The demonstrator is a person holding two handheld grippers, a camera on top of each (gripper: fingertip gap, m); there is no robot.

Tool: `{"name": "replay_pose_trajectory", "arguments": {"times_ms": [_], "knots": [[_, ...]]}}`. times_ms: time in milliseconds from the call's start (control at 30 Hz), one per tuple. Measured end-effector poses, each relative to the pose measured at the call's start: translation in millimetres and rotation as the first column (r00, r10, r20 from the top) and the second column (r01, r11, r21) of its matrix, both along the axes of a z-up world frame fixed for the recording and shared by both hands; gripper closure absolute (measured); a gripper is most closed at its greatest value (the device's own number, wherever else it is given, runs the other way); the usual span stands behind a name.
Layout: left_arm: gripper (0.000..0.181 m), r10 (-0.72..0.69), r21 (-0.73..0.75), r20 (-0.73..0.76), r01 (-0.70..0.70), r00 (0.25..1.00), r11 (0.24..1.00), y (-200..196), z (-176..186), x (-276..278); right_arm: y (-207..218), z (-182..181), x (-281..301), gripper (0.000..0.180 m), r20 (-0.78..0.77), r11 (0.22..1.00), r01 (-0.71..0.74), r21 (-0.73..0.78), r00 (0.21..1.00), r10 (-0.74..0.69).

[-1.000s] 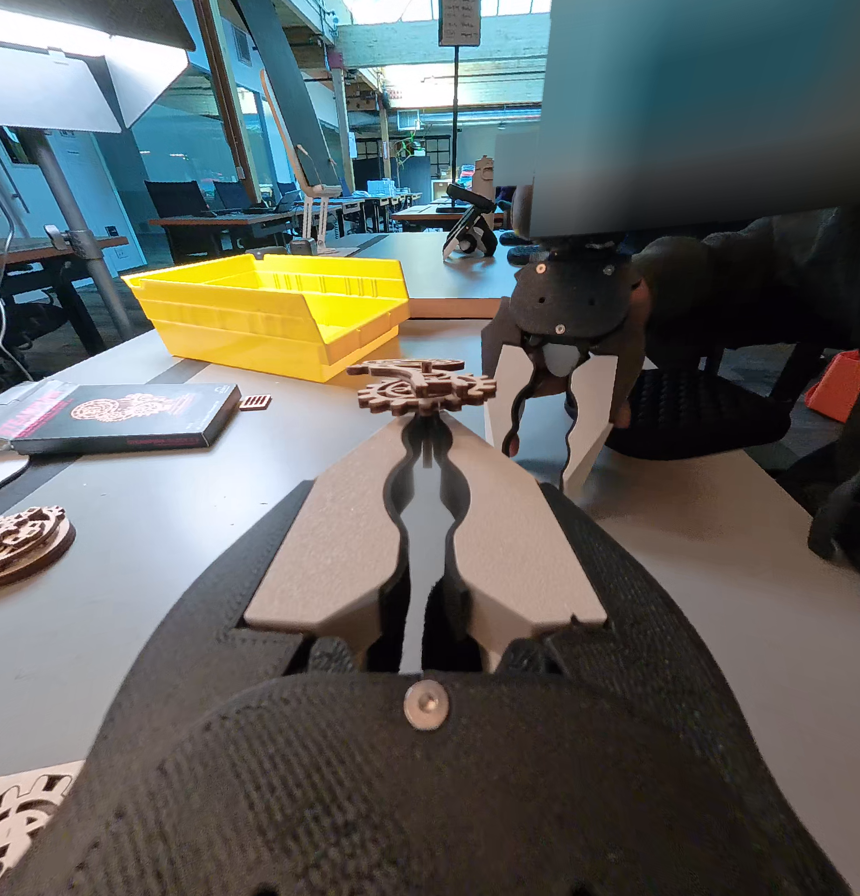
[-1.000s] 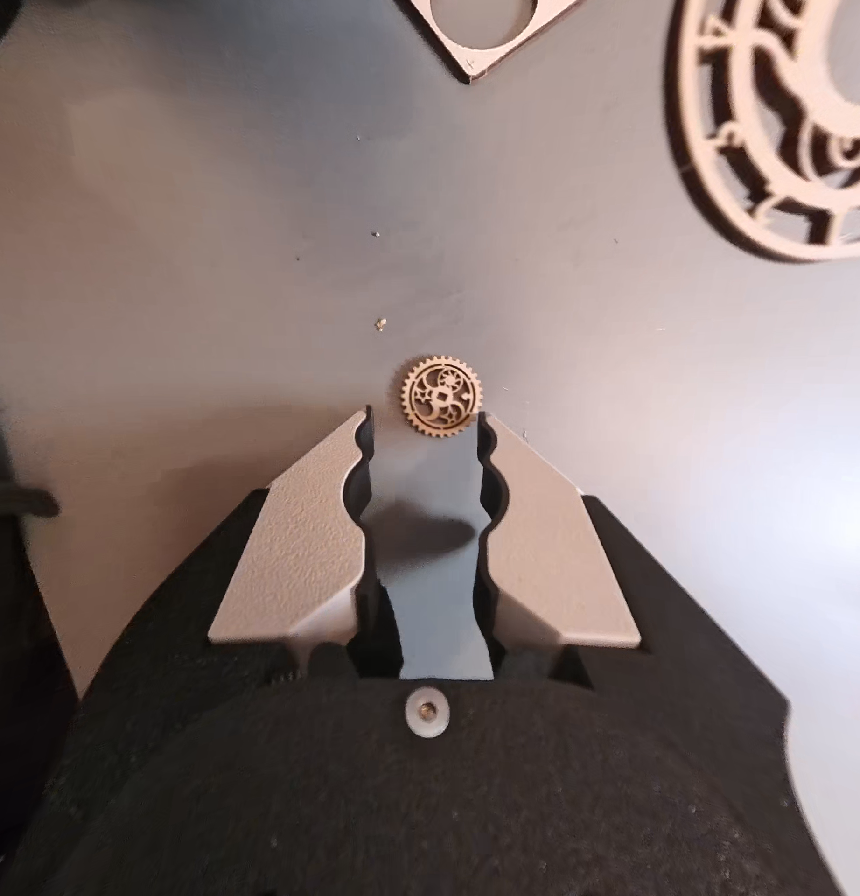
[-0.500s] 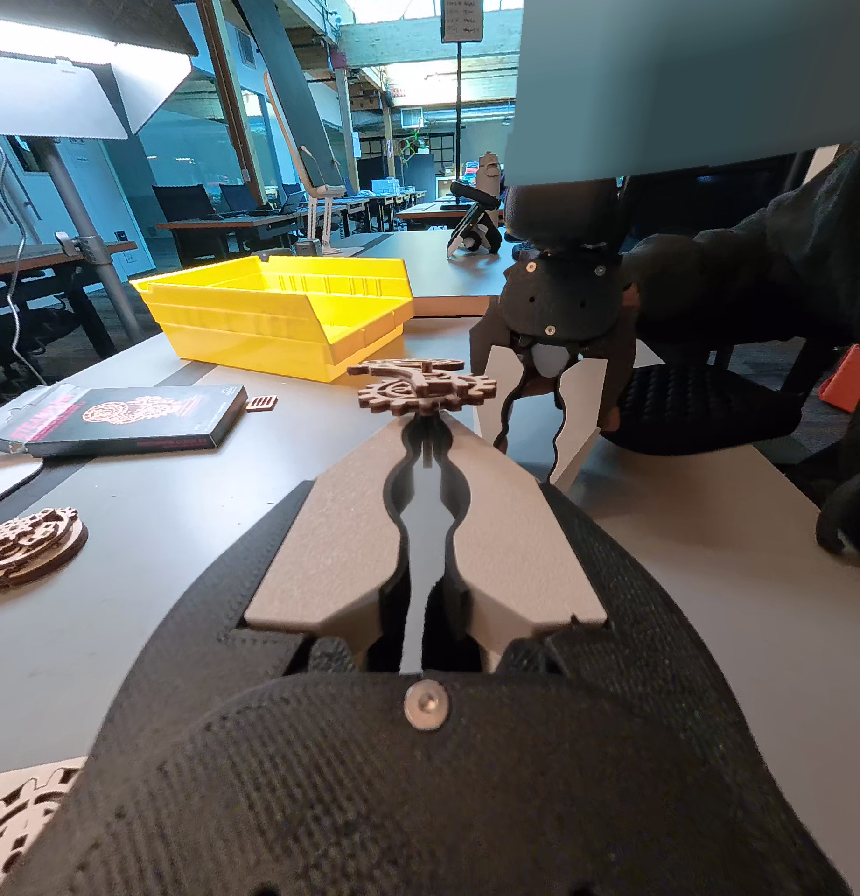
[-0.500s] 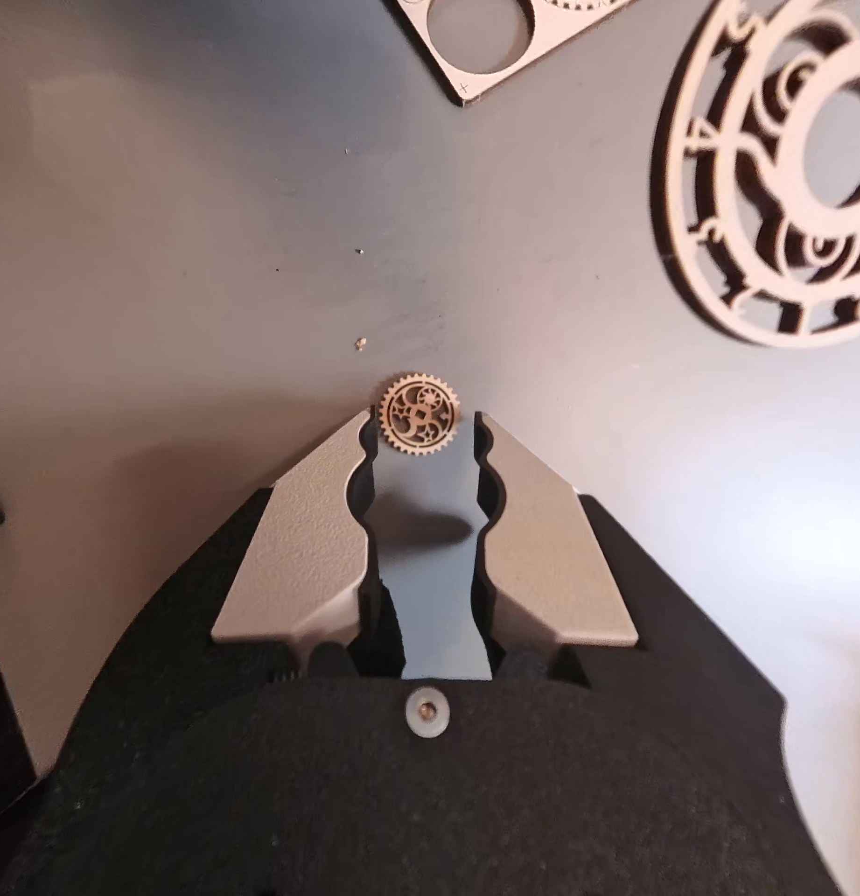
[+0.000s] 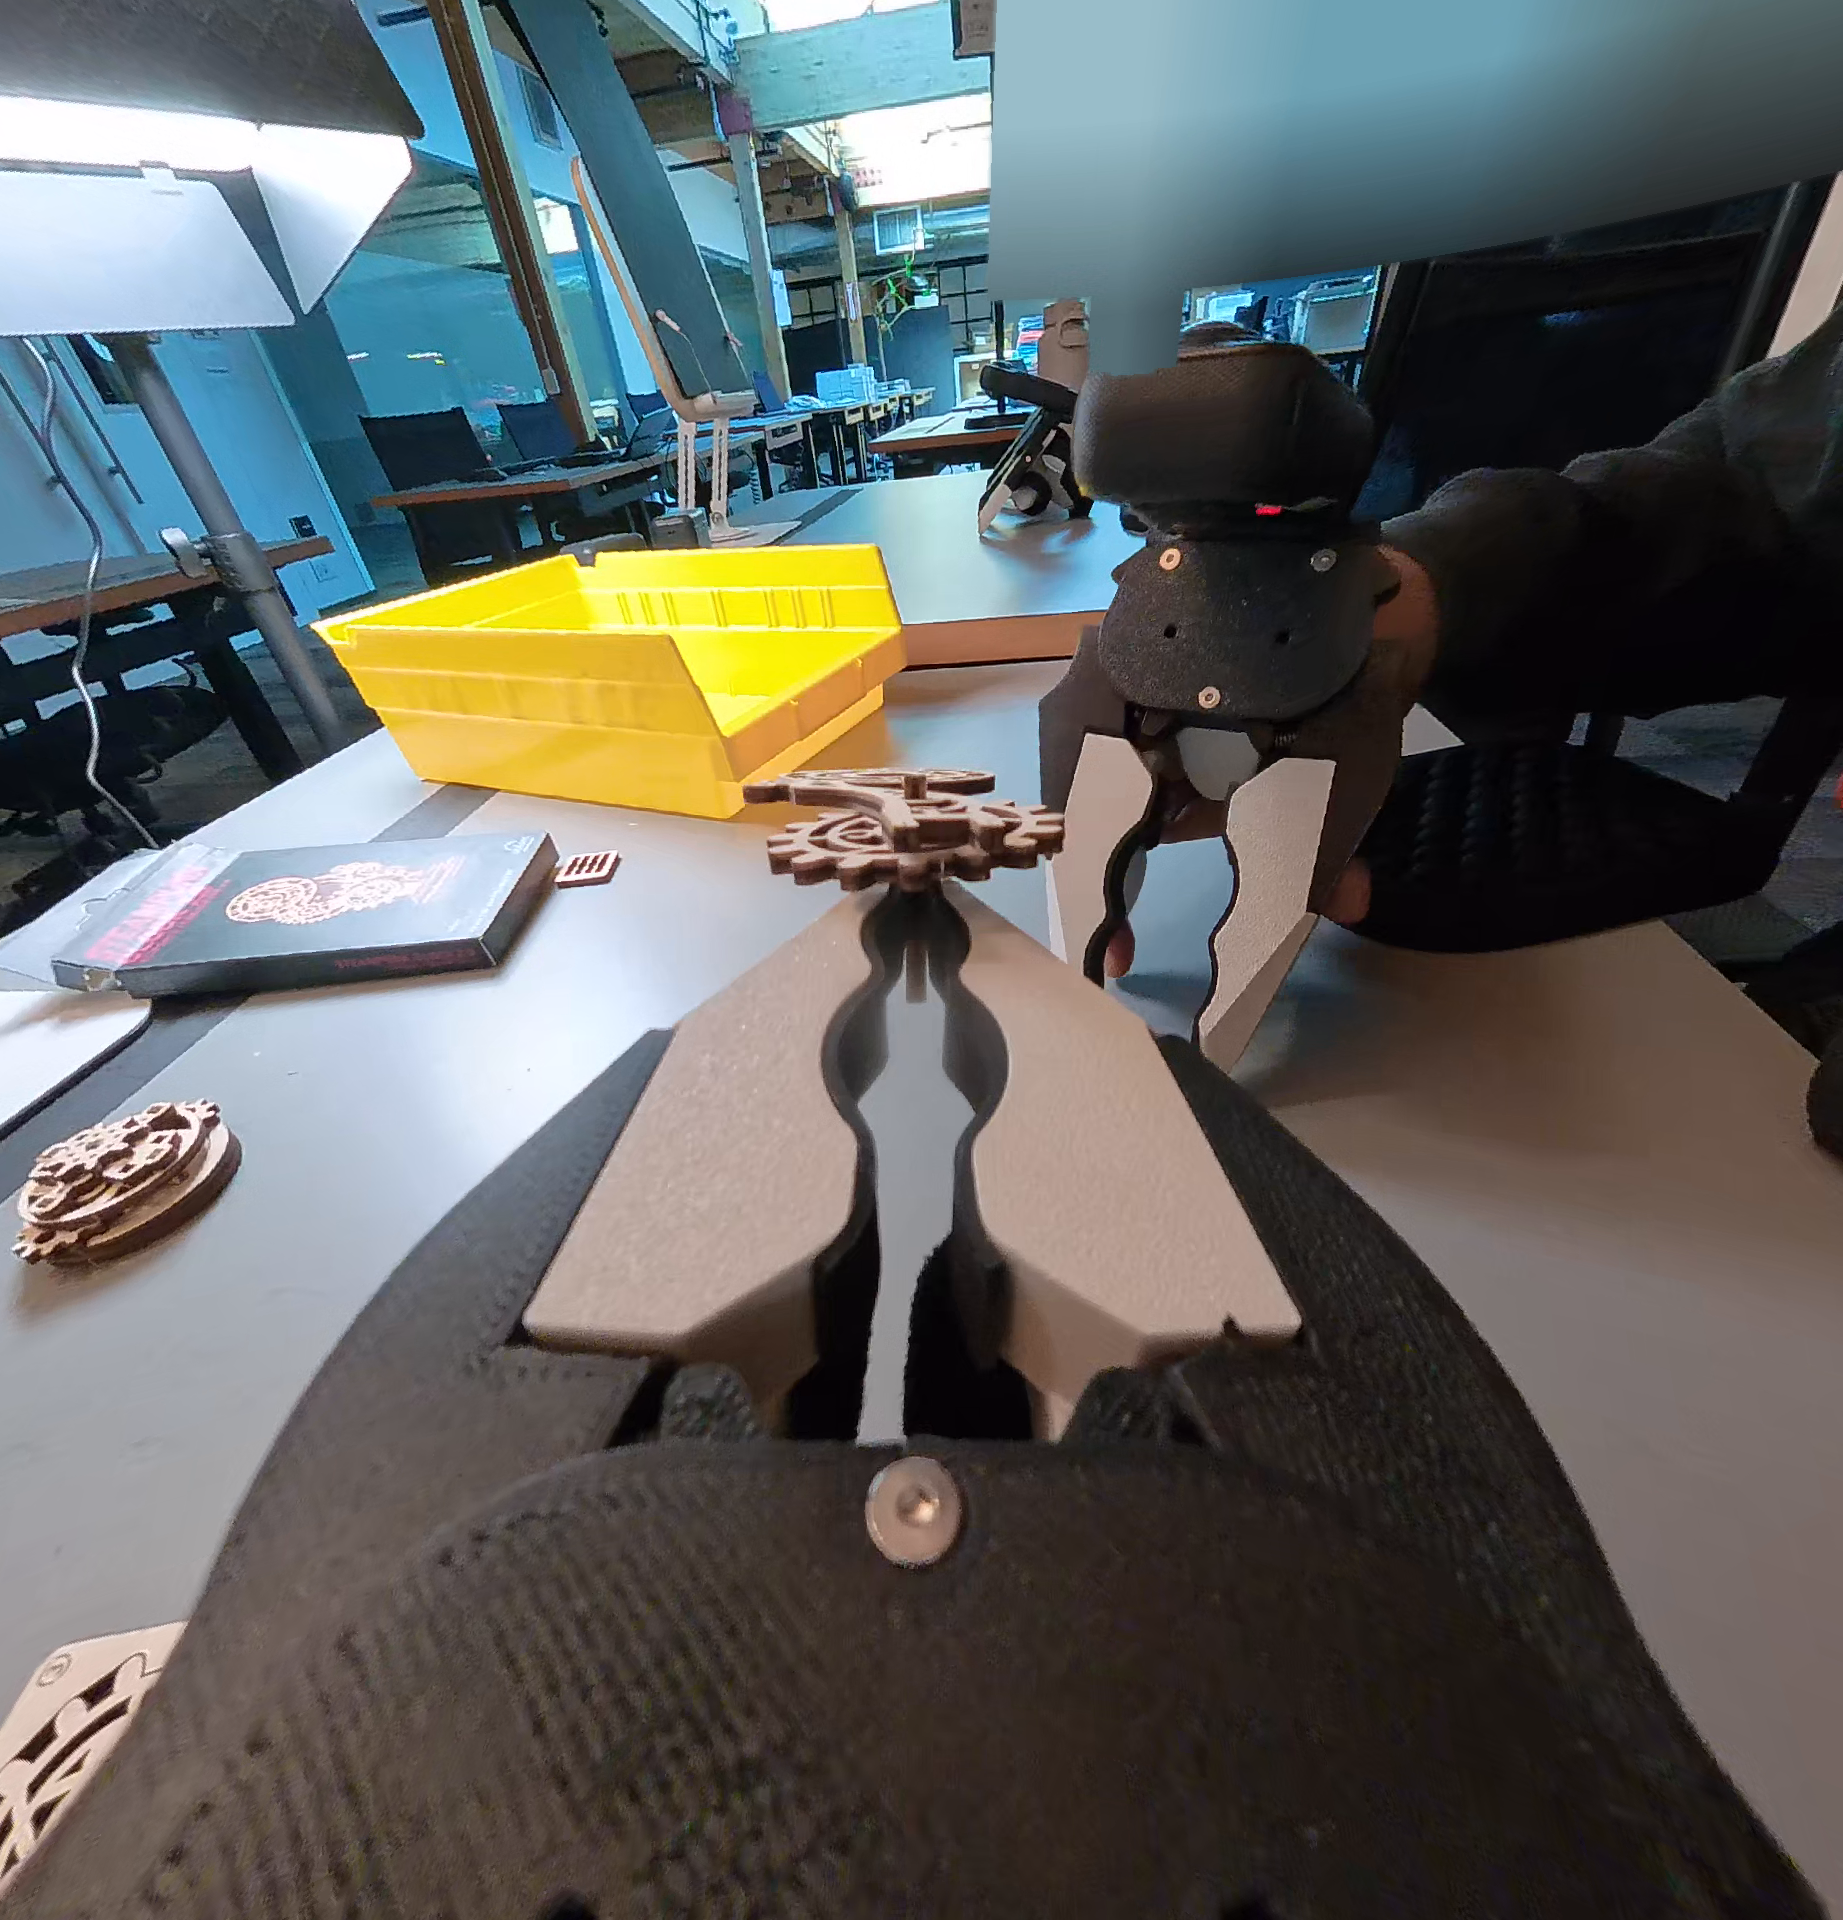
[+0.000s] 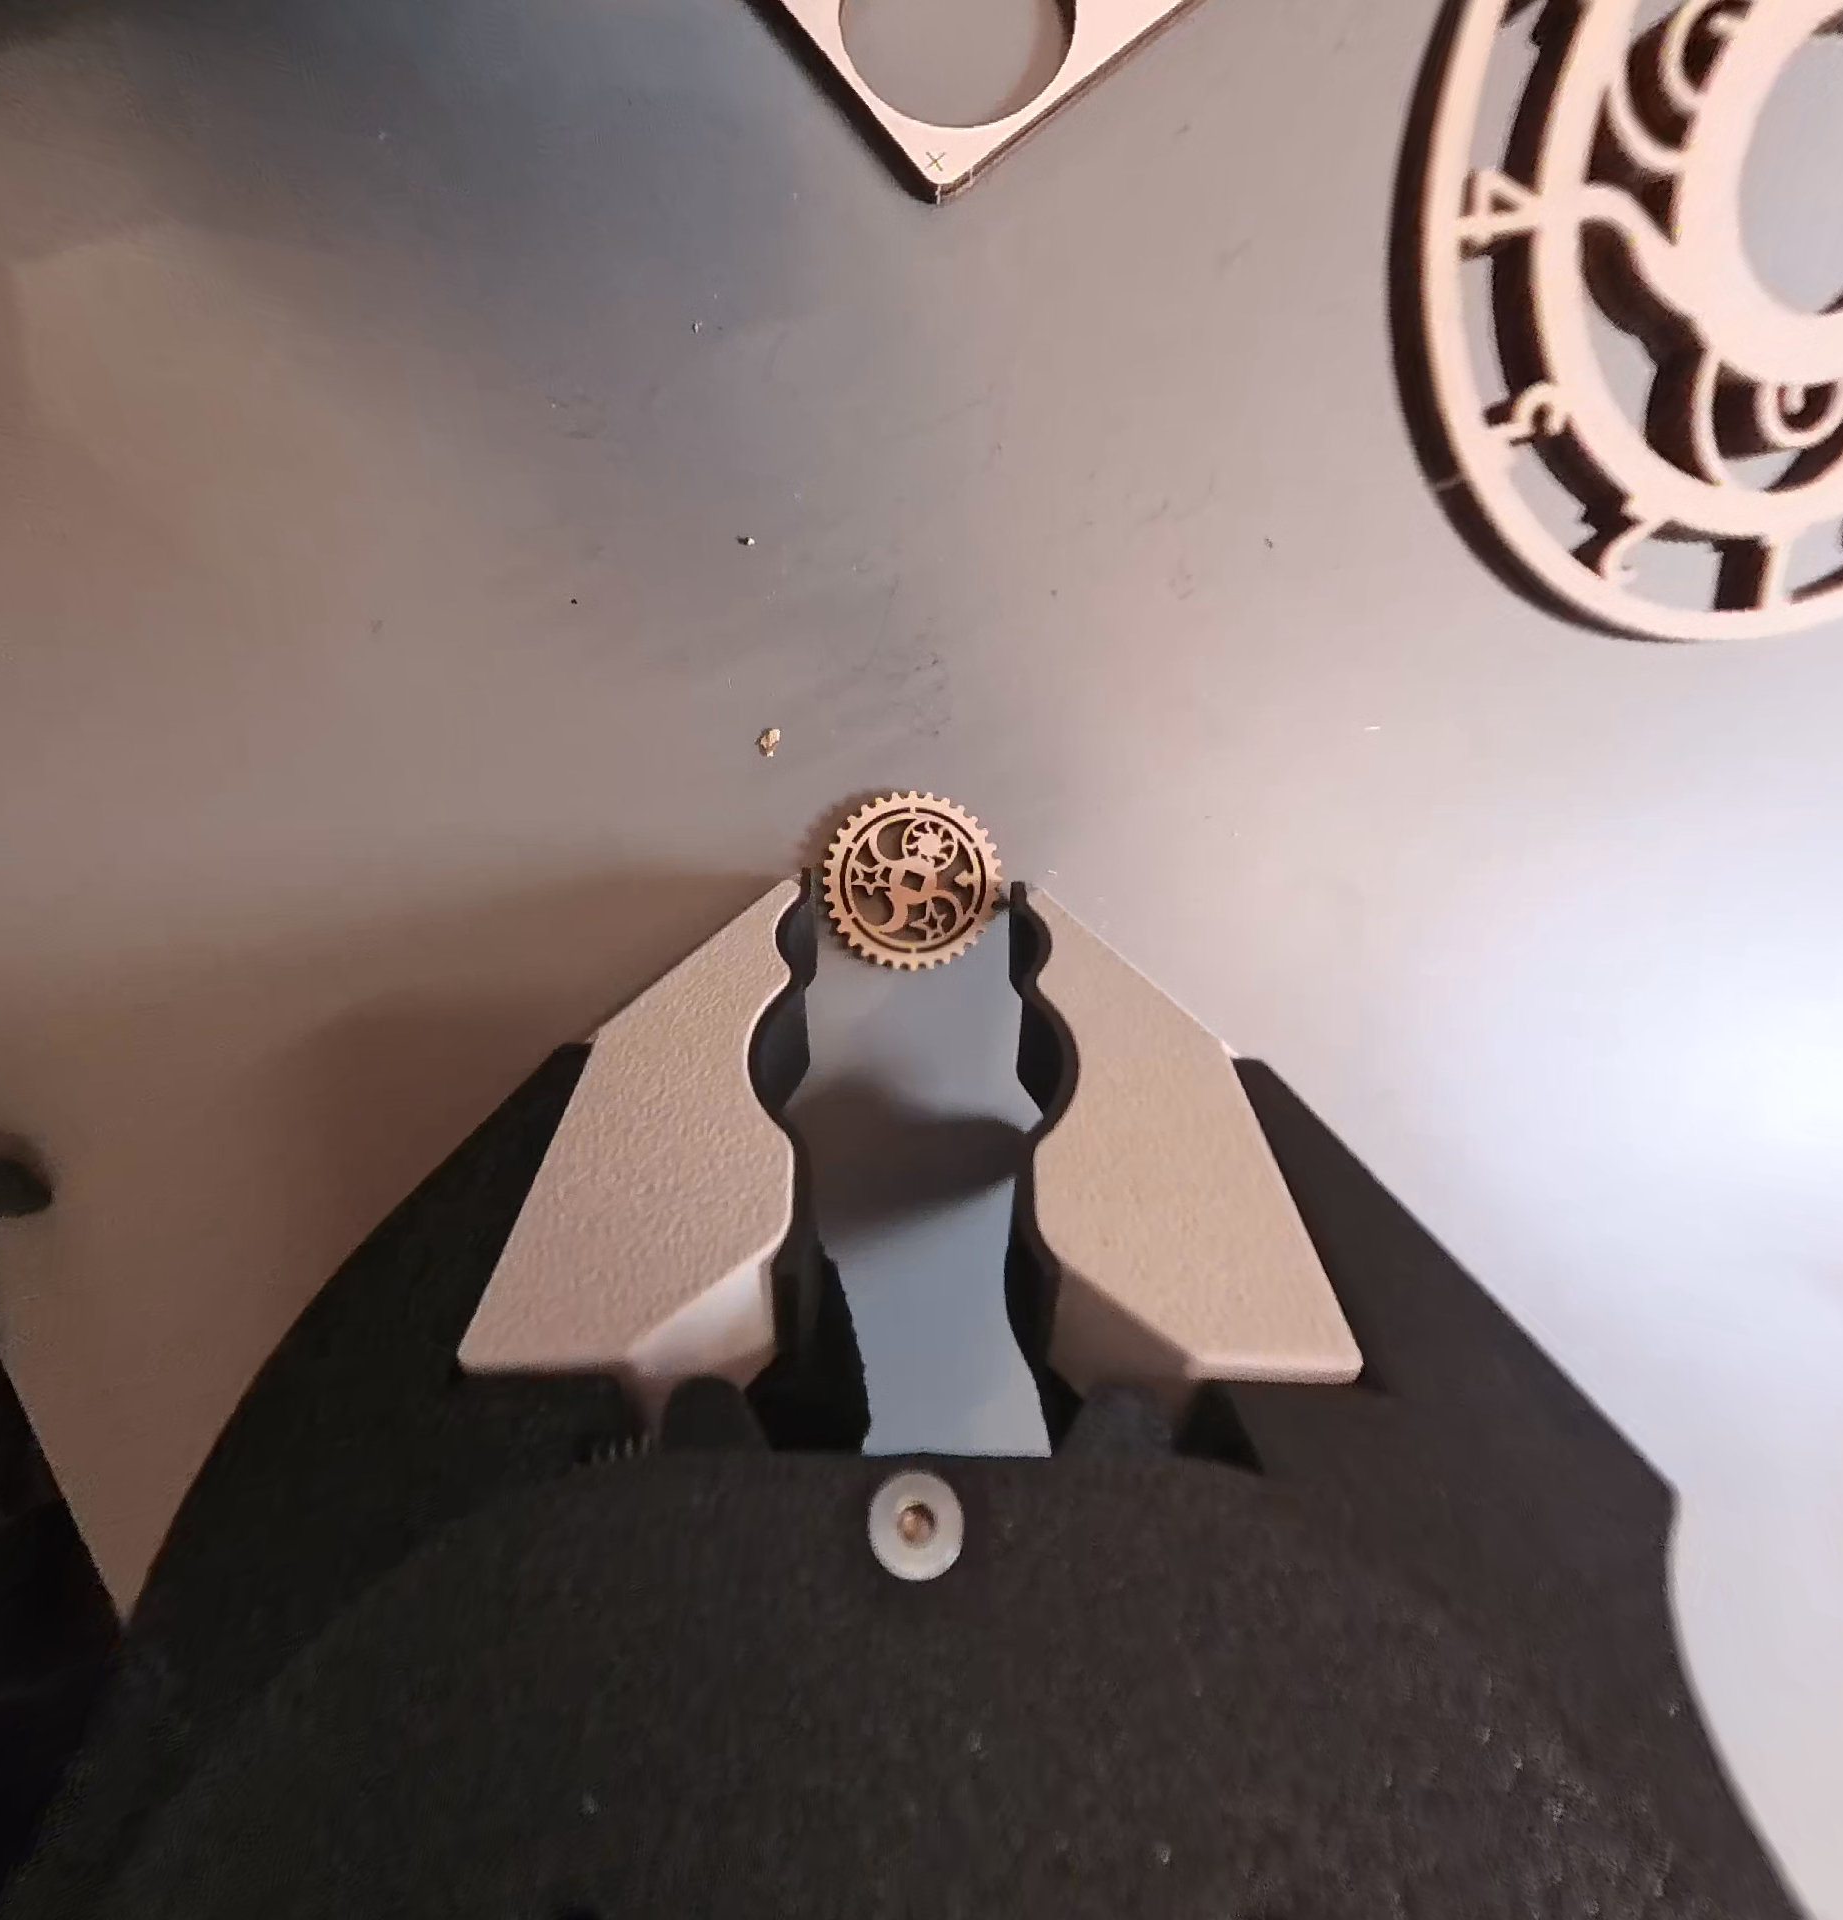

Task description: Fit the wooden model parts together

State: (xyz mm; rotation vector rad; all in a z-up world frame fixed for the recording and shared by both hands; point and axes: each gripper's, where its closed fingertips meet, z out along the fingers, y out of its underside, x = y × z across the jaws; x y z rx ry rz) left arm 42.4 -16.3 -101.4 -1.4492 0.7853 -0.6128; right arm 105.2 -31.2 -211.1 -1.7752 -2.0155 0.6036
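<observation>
My left gripper (image 5: 912,930) is shut on the thin shaft of a dark wooden gear assembly (image 5: 912,836) and holds it above the grey table (image 5: 377,1122). My right gripper (image 6: 912,902) points straight down at the table and is open. A small pale wooden gear (image 6: 912,894) lies flat on the table between its fingertips, with a narrow gap on each side. The right gripper also shows in the left wrist view (image 5: 1156,977), just right of the held assembly, with a dark-sleeved hand behind it.
A yellow bin (image 5: 626,686) stands at the back, with a black box (image 5: 304,914) and a round wooden gear stack (image 5: 117,1174) at the left. A cut-out wooden sheet (image 5: 23,1787) lies bottom left. A large ornate wooden ring (image 6: 1623,364) and a holed sheet (image 6: 958,83) lie beyond the small gear. The round wooden gear stack (image 5: 117,1174) sits 25 cm or so from the ends of my left fingers.
My right gripper has moved forward over the table, so the small gear now sits between its fingertips instead of just ahead of them. The left gripper still holds the assembly.
</observation>
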Motion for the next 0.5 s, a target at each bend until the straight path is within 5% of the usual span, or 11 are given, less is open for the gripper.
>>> {"name": "replay_pose_trajectory", "arguments": {"times_ms": [233,500], "knots": [[0.180,-0.004,-0.002,-0.008,0.004,1.000,1.000,-0.4,-1.0,1.1,-0.8,-1.1,-3.3,0.146,-0.003,0.999,0.037,-0.013,0.999,-0.037],[0.180,-0.010,-0.007,-0.010,0.010,1.000,1.000,-0.9,-2.0,2.3,-6.8,0.3,-8.1,0.144,0.000,0.991,-0.129,0.041,0.992,0.129]]}}
